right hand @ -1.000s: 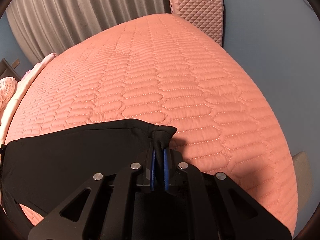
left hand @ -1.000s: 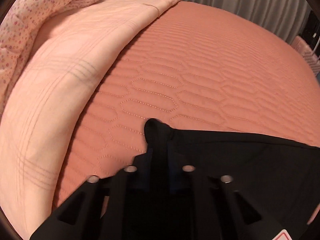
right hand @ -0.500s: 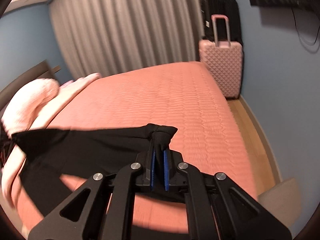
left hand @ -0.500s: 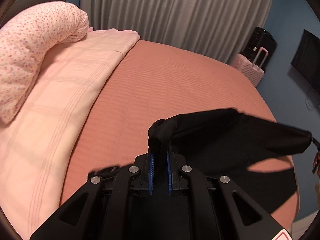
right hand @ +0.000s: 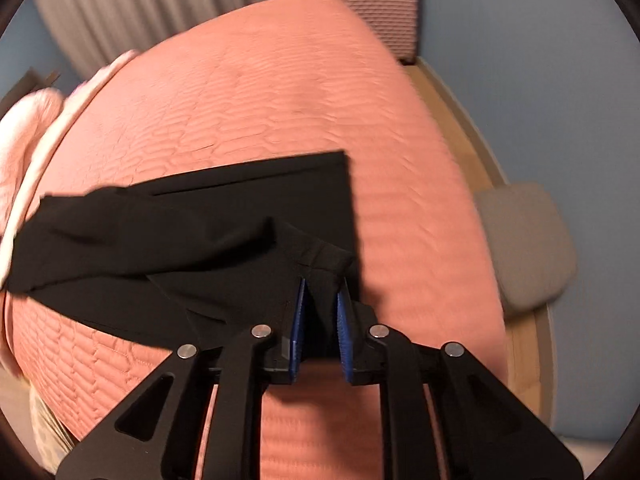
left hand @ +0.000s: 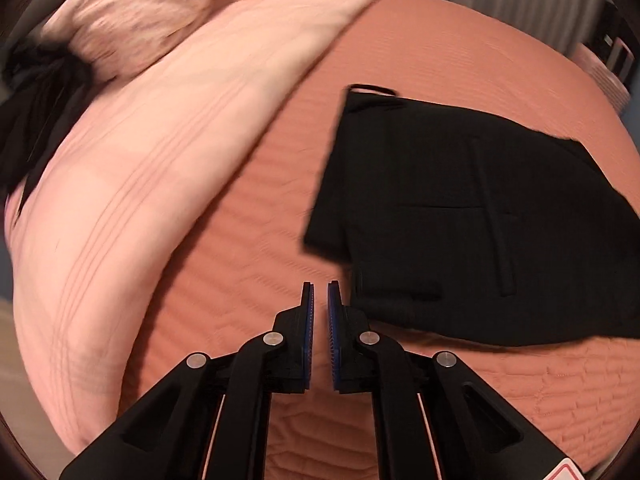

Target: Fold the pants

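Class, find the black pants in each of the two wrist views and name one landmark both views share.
Left wrist view: the black pants lie on the right half of the picture, on the bed, right of the left gripper, which holds nothing.
Right wrist view: the black pants spread across the left and centre, with a bunch between the fingers of the right gripper.
Shared landmark: the orange quilted bedspread.

both tools (left hand: 319,286) (right hand: 322,286): black angular linkages, silver round screws, ridged blue finger pads (right hand: 298,320).
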Tool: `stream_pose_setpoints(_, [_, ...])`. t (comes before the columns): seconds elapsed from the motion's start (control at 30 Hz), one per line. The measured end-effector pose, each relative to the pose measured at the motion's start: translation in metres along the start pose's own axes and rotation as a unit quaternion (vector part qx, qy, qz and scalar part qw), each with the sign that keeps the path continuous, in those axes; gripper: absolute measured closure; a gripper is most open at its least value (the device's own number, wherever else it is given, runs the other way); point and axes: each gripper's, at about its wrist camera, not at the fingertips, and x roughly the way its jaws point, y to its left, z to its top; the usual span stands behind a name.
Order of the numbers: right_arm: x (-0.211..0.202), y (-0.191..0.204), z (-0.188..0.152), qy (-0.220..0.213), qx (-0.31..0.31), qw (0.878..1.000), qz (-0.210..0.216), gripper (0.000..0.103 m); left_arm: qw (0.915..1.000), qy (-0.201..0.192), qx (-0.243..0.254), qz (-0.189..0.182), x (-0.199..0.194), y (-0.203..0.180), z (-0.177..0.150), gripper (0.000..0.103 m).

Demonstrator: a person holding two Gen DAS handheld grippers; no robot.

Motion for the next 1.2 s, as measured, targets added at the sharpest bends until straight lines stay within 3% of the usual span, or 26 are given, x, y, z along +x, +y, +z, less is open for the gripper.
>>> stream_pose_setpoints(0.07, [-0.026,-0.001,-0.009,-0.024,0.005,0.999,-0.036,0.07,0.9996,-0.016,-0.018,0.013,-0.015,0.013,-0.004,0.096])
stream_pose_setpoints(0.13, [-0.051,0.0,-0.018,-0.055,0.003,0.996,-0.064,0.054,0.999,-0.037,-0.023,0.008,-0.034,0.017,-0.006,0.093])
stream_pose_setpoints(0.17, [-0.061,0.0,-0.021,-0.069,0.009,0.995,-0.073,0.041,0.9988,-0.042,-0.027,0.001,-0.04,0.014,-0.006,0.091])
stream_pose_setpoints(0.2, [-0.069,0.0,-0.023,-0.081,0.018,0.994,-0.07,0.038,0.9984,-0.044,-0.033,-0.011,-0.043,0.012,-0.006,0.08])
stream_pose_setpoints(0.23, [-0.077,0.004,-0.025,-0.091,0.027,0.993,-0.064,0.038,0.9978,-0.041,-0.04,-0.034,-0.044,0.009,-0.006,0.061])
stream_pose_setpoints(0.3, [-0.091,0.02,-0.028,-0.117,0.045,0.991,-0.035,0.038,0.9952,-0.028,-0.066,-0.067,-0.038,-0.007,-0.017,0.05])
stream_pose_setpoints(0.47, [-0.094,0.079,-0.034,-0.133,0.048,0.989,0.041,0.038,0.9797,0.01,-0.155,-0.127,-0.001,-0.03,-0.05,0.05])
stream_pose_setpoints(0.57, [-0.091,0.114,-0.044,-0.125,0.036,0.989,0.066,0.038,0.9693,-0.011,-0.198,-0.145,0.012,-0.03,-0.049,0.054])
stream_pose_setpoints(0.6, [-0.09,0.126,-0.046,-0.122,0.032,0.99,0.07,0.038,0.9679,-0.02,-0.205,-0.144,0.014,-0.028,-0.044,0.062])
stream_pose_setpoints(0.63, [-0.086,0.139,-0.048,-0.115,0.029,0.99,0.081,0.038,0.9672,-0.025,-0.21,-0.141,0.016,-0.028,-0.04,0.077])
stream_pose_setpoints(0.73, [-0.076,0.172,-0.049,-0.096,0.008,0.992,0.085,0.038,0.9706,-0.014,-0.205,-0.125,0.024,-0.023,-0.024,0.083])
stream_pose_setpoints(0.83, [-0.076,0.196,-0.056,-0.088,-0.015,0.992,0.091,0.038,0.9776,-0.037,-0.175,-0.111,0.014,-0.02,-0.003,0.087])
stream_pose_setpoints(0.93, [-0.068,0.212,-0.059,-0.074,-0.027,0.992,0.101,0.038,0.9772,-0.068,-0.172,-0.104,-0.001,-0.012,0.019,0.087])
stream_pose_setpoints(1.0, [-0.059,0.211,-0.064,-0.059,-0.029,0.993,0.093,0.034,0.9828,-0.053,-0.155,-0.085,0.011,-0.012,0.026,0.083])
stream_pose_setpoints(1.03, [-0.057,0.207,-0.067,-0.055,-0.027,0.994,0.086,0.034,0.9897,-0.013,-0.127,-0.065,0.028,-0.019,0.027,0.08])
stream_pose_setpoints(1.07, [-0.054,0.201,-0.068,-0.045,-0.016,0.996,0.075,0.034,0.9935,0.003,-0.106,-0.041,0.035,-0.025,0.025,0.08])
stream_pose_setpoints(1.1, [-0.054,0.191,-0.071,-0.045,-0.006,0.996,0.072,0.034,0.9956,-0.002,-0.09,-0.027,0.033,-0.031,0.022,0.079])
stream_pose_setpoints(1.2, [-0.065,0.162,-0.074,-0.061,0.007,0.997,0.047,0.03,0.9956,-0.045,-0.048,0.068,0.002,-0.051,0.004,0.079])
